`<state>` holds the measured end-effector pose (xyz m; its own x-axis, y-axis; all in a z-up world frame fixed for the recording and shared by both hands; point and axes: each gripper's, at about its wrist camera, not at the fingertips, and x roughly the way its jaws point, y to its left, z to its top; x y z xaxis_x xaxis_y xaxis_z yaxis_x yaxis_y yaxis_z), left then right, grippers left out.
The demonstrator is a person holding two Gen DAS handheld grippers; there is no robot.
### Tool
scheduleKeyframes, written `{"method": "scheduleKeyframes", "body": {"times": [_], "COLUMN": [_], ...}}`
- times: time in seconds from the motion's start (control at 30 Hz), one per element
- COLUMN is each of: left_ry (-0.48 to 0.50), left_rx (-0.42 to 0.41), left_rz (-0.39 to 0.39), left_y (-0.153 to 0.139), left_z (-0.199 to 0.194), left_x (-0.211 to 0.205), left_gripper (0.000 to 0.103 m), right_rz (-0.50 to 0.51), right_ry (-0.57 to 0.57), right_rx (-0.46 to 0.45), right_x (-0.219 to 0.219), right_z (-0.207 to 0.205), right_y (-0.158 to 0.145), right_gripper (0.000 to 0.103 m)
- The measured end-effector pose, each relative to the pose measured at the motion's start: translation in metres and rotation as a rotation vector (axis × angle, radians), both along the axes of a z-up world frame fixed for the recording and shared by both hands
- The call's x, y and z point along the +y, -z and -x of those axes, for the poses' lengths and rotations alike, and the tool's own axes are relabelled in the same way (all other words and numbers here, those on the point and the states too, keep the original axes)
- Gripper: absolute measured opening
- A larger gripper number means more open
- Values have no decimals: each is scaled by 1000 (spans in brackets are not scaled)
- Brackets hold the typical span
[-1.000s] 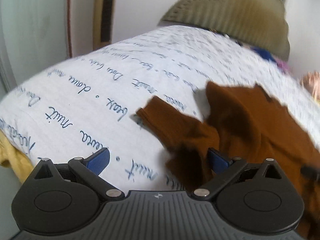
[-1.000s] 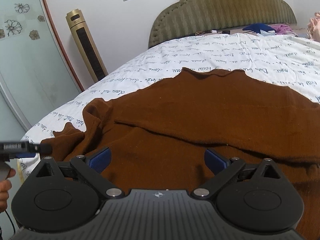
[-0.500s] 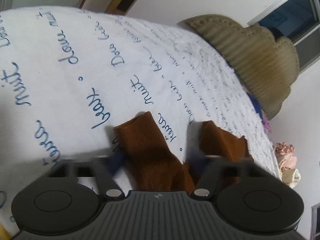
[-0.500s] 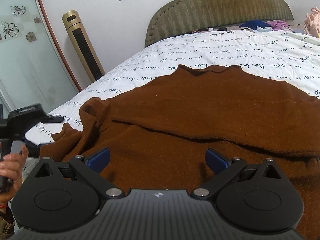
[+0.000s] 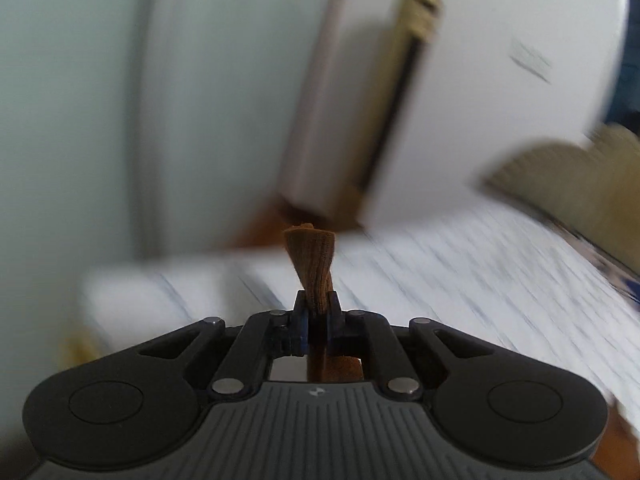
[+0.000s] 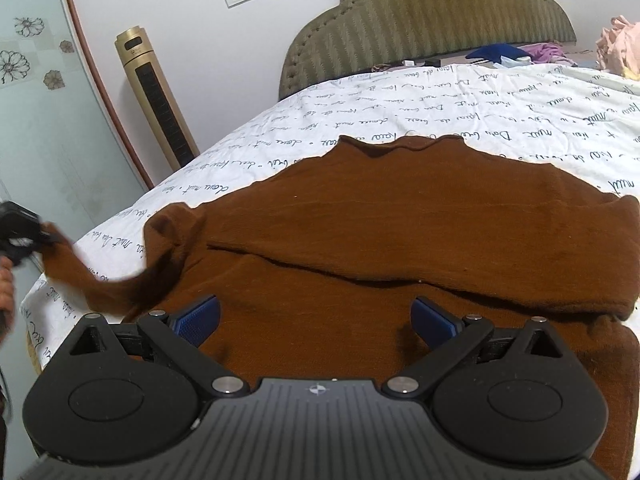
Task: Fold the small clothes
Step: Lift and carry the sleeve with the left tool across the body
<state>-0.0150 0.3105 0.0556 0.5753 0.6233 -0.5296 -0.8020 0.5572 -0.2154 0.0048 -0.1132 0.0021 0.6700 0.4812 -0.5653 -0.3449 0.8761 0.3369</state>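
A brown knit sweater (image 6: 400,240) lies spread on the bed with its neck toward the headboard. My left gripper (image 5: 317,304) is shut on the sweater's sleeve cuff (image 5: 310,262), which sticks out past the pads. In the right wrist view that left gripper (image 6: 44,236) is at the far left, holding the sleeve (image 6: 104,284) lifted off the bed and stretched from the shoulder. My right gripper (image 6: 316,316) hovers low over the sweater's lower body, open, with nothing between its fingers.
The bed (image 6: 440,108) has a white cover with blue script. An olive headboard (image 6: 432,24) stands behind it, with loose clothes (image 6: 536,52) near it. A gold tower fan (image 6: 156,100) and a glass door (image 6: 36,112) are to the left. A hand (image 6: 6,280) is at the left edge.
My left gripper closed on the sleeve cuff and lifted it up and away to the left, swinging toward the wall. The right gripper stayed put and open.
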Motion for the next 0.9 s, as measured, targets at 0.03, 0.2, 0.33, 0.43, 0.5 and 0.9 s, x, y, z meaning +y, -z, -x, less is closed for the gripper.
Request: {"method": "scheduleKeyframes", "body": {"times": [0.03, 0.2, 0.33, 0.43, 0.5, 0.9], "left_ry": [-48, -236, -198, -34, 90, 687], "left_rx": [-5, -26, -29, -20, -2, 123], "left_rz": [-39, -200, -200, -188, -186, -196], "left_y": [-8, -43, -55, -51, -45, 0], "left_z": [4, 8, -9, -29, -44, -112], "left_x": [6, 26, 33, 11, -12, -174], "left_gripper": [7, 7, 7, 7, 8, 8], "right_rz": [-1, 8, 12, 9, 9, -4], "right_ry": [1, -2, 0, 7, 13, 69], "right_rx": [0, -3, -6, -3, -3, 4], "right_x": [0, 1, 0, -2, -3, -22], "right_z": [0, 0, 0, -2, -3, -7], "right_y": [0, 0, 0, 1, 1, 4], "right_gripper": [100, 100, 100, 101, 101, 101]}}
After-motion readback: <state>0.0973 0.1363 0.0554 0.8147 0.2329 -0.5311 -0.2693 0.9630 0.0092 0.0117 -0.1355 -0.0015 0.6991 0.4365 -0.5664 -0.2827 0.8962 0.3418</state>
